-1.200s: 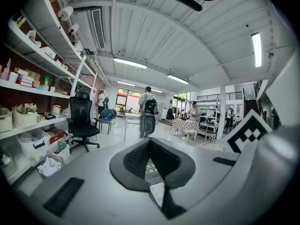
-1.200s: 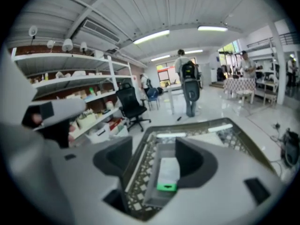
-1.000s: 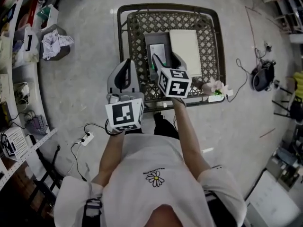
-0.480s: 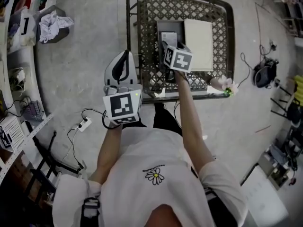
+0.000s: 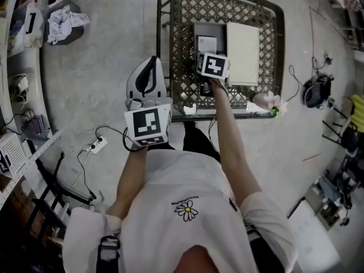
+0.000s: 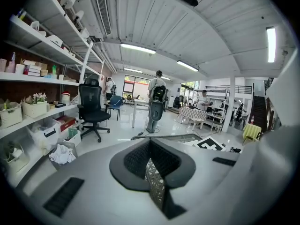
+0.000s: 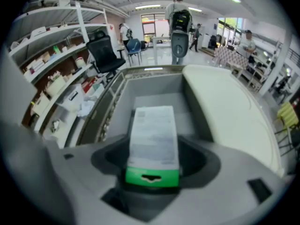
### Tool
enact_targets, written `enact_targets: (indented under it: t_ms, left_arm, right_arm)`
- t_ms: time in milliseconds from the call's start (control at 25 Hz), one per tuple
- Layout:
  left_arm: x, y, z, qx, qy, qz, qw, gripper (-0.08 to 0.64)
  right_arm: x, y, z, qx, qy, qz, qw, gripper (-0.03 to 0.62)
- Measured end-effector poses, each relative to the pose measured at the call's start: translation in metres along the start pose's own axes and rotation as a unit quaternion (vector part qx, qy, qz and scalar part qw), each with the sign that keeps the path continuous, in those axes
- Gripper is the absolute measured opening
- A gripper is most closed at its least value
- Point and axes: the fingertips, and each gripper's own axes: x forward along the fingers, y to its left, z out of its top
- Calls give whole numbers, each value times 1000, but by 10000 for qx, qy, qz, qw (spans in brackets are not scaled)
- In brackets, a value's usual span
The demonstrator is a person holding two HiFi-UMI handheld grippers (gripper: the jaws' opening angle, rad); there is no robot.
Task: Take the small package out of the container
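The small package [image 7: 153, 132], white with a green near end, lies flat in the grey container [image 7: 154, 86] that sits in a lattice basket [image 5: 182, 38]. In the head view the small package [image 5: 205, 42] shows just beyond my right gripper [image 5: 206, 54]. My right gripper [image 7: 154, 171] reaches low into the container. Its jaws are opening, with the package's green end between them and the pads standing off its sides. My left gripper [image 5: 148, 67] hovers outside the basket's left rim, pointed across the room. The left gripper [image 6: 151, 161] has its jaws together and holds nothing.
A white flat box [image 5: 243, 44] stands against the container's right side. A pink flower [image 5: 272, 102] lies at the basket's near right corner. Shelves, a bin of crumpled cloth [image 5: 62, 24] and a power strip [image 5: 96, 147] are at the left. An office chair [image 6: 91, 109] and people stand farther off.
My right gripper has moved forward and down into the container, so that the package's near end now lies between its jaws. The left gripper has stayed beside the basket.
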Motion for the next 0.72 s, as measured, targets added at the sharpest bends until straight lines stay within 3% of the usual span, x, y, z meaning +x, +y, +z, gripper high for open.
enact_targets:
  t_ms: [440, 720]
  left_arm:
    - [0, -14, -5, 3, 18, -102, 9999, 21]
    - [-2, -21, -5, 26, -5, -150, 9999, 21]
  right_arm:
    - [8, 0, 0, 519, 324, 169, 9980, 313]
    - [9, -1, -1, 529, 388, 187, 9977, 313]
